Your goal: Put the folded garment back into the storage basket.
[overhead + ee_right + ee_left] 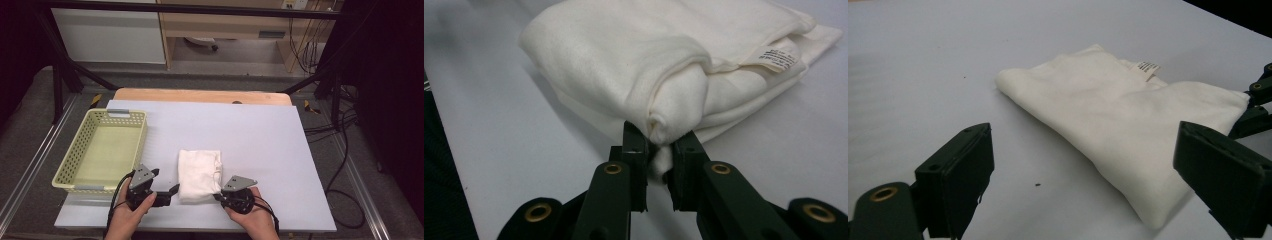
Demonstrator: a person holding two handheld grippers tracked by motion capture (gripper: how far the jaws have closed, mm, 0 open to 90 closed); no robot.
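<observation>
Cloth point(199, 174) pinched at 5 o'clock by right gripper point(658, 160), left gripper point(172, 191) spread at 7; may unfold if lifted one-sided.

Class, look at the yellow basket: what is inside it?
The basket holds nothing on the floor that shows; its near wall hides a strip along the near edge.

Black left gripper point(172, 190) and right gripper point(218, 196): grey triangular plates, brass-ringed screw holes.
</observation>
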